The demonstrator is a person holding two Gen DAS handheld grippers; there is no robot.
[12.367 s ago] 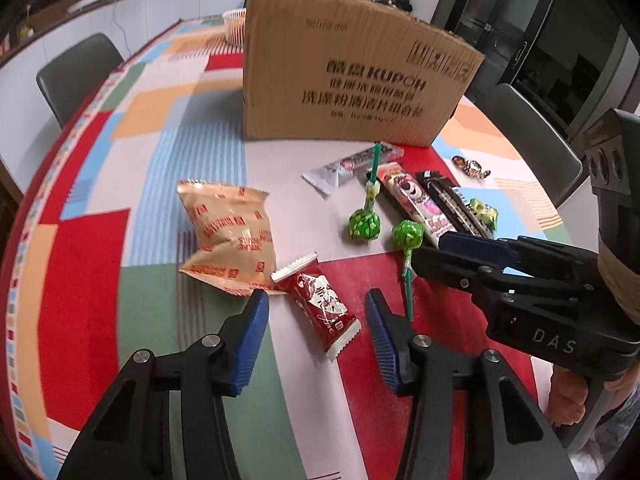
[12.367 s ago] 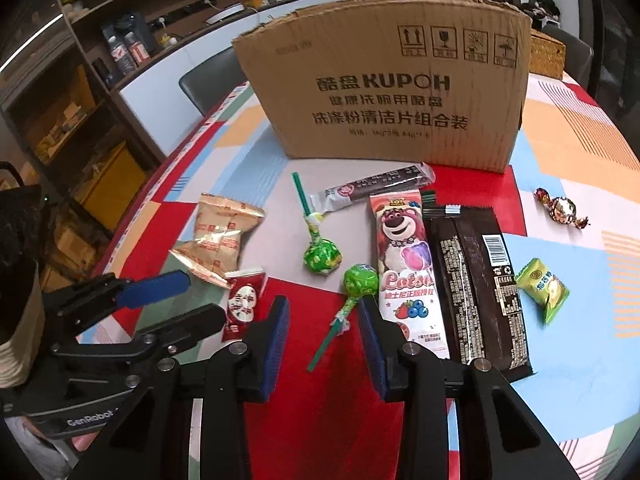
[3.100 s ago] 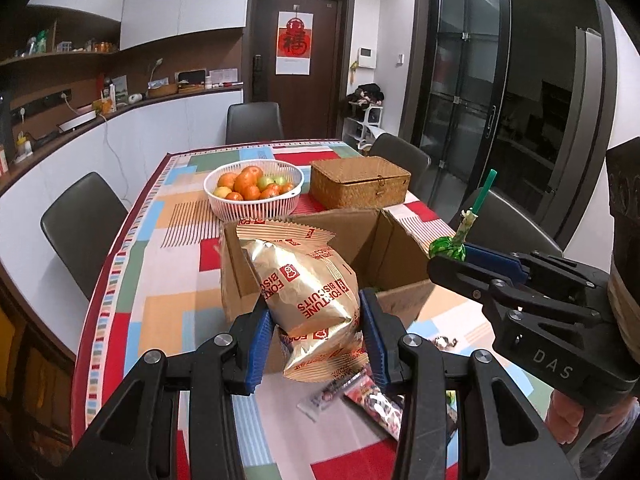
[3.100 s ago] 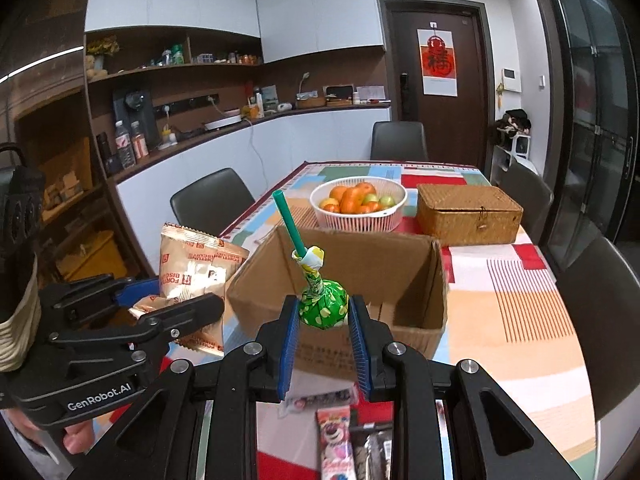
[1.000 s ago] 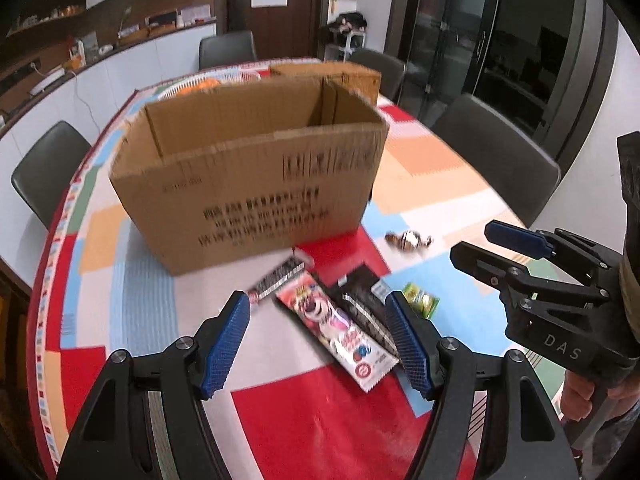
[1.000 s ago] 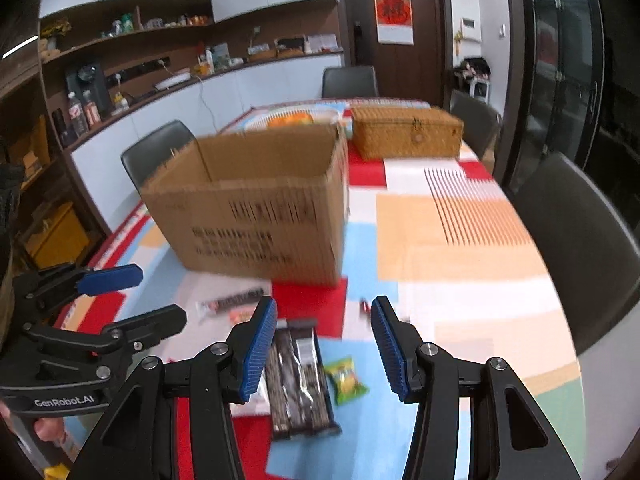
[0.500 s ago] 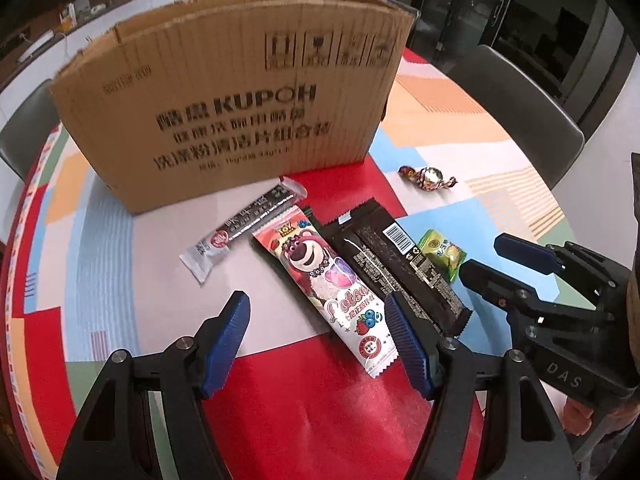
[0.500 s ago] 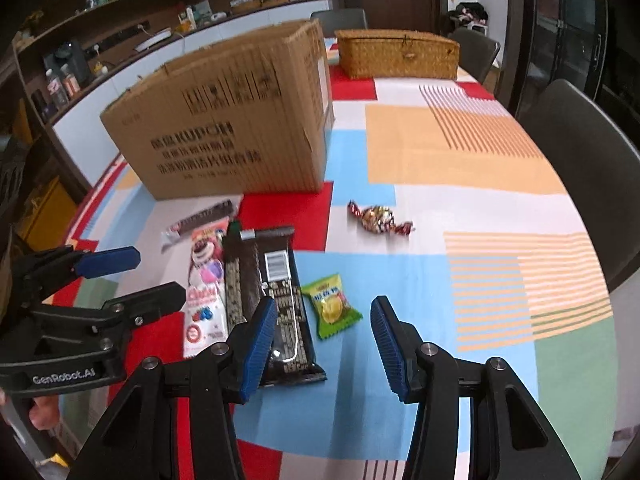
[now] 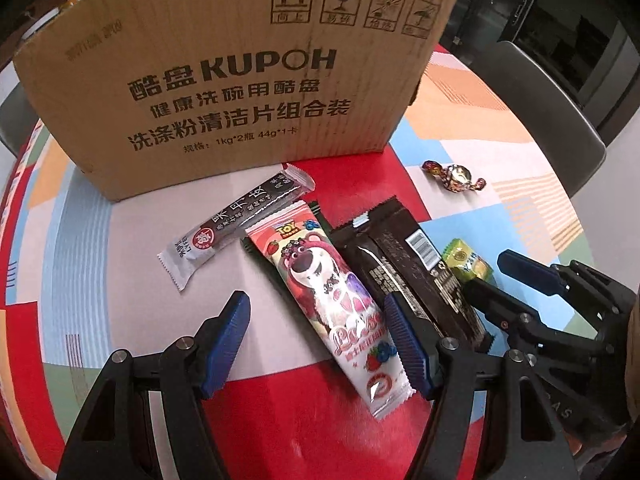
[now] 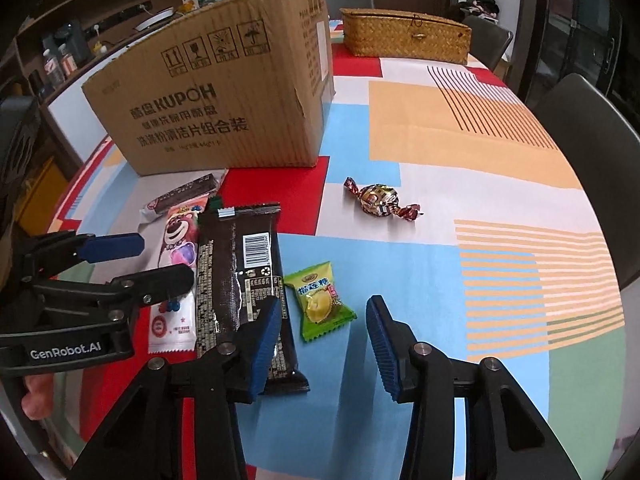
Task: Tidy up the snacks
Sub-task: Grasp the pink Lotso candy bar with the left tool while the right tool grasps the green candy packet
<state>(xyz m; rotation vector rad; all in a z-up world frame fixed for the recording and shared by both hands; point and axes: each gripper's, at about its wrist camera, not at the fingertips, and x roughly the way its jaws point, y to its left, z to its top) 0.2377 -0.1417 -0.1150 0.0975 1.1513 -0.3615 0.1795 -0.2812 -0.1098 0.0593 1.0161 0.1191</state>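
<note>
Several snacks lie on the patterned tablecloth in front of the cardboard box (image 9: 240, 72). My left gripper (image 9: 316, 320) hangs open just above a pink bear-print bar (image 9: 316, 276), whose lower half lies between the jaws, untouched. Beside it are a grey-black bar (image 9: 240, 212) and a black packet (image 9: 412, 272). My right gripper (image 10: 323, 320) is closing around a green durian candy (image 10: 320, 300), which lies between the jaws; the pads do not press on it. A foil-wrapped candy (image 10: 378, 199) lies farther back.
A wicker box (image 10: 404, 32) stands behind the cardboard box. Dark chairs (image 10: 592, 140) stand along the table's right edge. In the right wrist view my left gripper (image 10: 132, 260) reaches in over the pink bar (image 10: 176, 236).
Both grippers have sunk toward the table and the snacks now fill more of each view. The right jaws stand narrower than before.
</note>
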